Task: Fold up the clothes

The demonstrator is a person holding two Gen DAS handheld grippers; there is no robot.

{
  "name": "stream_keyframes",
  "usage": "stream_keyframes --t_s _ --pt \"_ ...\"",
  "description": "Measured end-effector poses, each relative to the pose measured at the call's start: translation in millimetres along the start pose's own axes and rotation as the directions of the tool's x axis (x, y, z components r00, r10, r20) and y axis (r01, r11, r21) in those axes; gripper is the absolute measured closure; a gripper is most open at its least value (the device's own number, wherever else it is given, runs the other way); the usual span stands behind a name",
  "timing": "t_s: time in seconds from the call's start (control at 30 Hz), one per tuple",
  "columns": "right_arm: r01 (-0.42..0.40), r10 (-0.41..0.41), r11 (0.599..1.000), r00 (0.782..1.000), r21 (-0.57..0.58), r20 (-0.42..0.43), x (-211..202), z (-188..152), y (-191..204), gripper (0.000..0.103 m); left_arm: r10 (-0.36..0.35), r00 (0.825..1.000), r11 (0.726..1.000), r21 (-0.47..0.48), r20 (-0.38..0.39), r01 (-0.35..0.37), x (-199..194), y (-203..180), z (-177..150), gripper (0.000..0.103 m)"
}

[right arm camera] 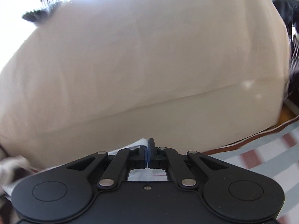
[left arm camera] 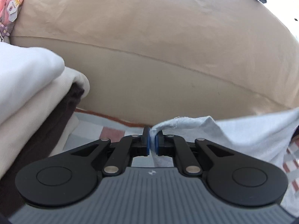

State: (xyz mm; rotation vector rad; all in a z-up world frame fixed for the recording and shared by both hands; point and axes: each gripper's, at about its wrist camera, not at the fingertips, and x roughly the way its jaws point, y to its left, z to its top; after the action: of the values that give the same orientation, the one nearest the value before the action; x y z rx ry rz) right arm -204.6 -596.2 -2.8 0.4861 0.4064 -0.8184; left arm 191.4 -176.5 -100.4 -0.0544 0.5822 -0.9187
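You have the garment (left arm camera: 243,136), a pale blue cloth, pinched at two points: the left gripper (left arm camera: 152,141) is clamped on a hemmed edge, which bunches up between the blue pads and trails off toward 3 o'clock over the checked sheet (left arm camera: 110,130). The right gripper (right arm camera: 147,155) has its jaws pressed together; a sliver of the same cloth shows just at 11 o'clock of the tips and below the linkage, so it is probably caught, though the right wrist view is too blurred to confirm the bite. Judge the step as lifting the edge to carry it over for a fold. Raise both hands at an equal rate, keep the edge taut between them, and hold clear of the beige cushion (left arm camera: 149,46) ahead at 12 o'clock. Keep the left side away from the folded stack (left arm camera: 33,85) at 9 o'clock, which a trailing corner could disturb.
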Motion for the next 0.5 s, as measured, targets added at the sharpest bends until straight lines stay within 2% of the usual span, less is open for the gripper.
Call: stream_keyframes --t_s 0.03,0.13,0.2,0.3,0.4,0.5 --pt "0.021 -0.021 1.0 1.0 -0.022 0.001 0 9 5 0.102 -0.01 1.0 1.0 -0.022 0.002 0.01 2 2 4 0.098" --pt "-0.056 0.053 0.998 0.992 0.027 0.117 -20 25 8 0.103 -0.032 0.999 0.997 -0.074 0.012 0.033 4 5 17 0.098" --pt "0.017 -0.012 0.999 0.996 -0.052 0.089 -17 30 18 0.103 -0.048 0.999 0.995 -0.082 0.025 0.05 4 3 26 0.098" --pt "0.011 -0.005 0.997 0.996 -0.07 0.094 -21 49 22 0.103 -0.076 0.997 0.994 -0.076 0.027 0.078 14 -2 46 0.098" --pt "0.048 -0.044 0.998 0.996 -0.05 0.081 -10 69 21 0.102 -0.069 0.997 0.994 -0.079 0.028 0.071 38 -6 69 0.098" --pt "0.124 -0.124 0.992 0.991 -0.006 -0.057 44 77 4 0.101 -0.054 0.998 0.994 -0.099 -0.031 0.051 74 -12 88 0.097"
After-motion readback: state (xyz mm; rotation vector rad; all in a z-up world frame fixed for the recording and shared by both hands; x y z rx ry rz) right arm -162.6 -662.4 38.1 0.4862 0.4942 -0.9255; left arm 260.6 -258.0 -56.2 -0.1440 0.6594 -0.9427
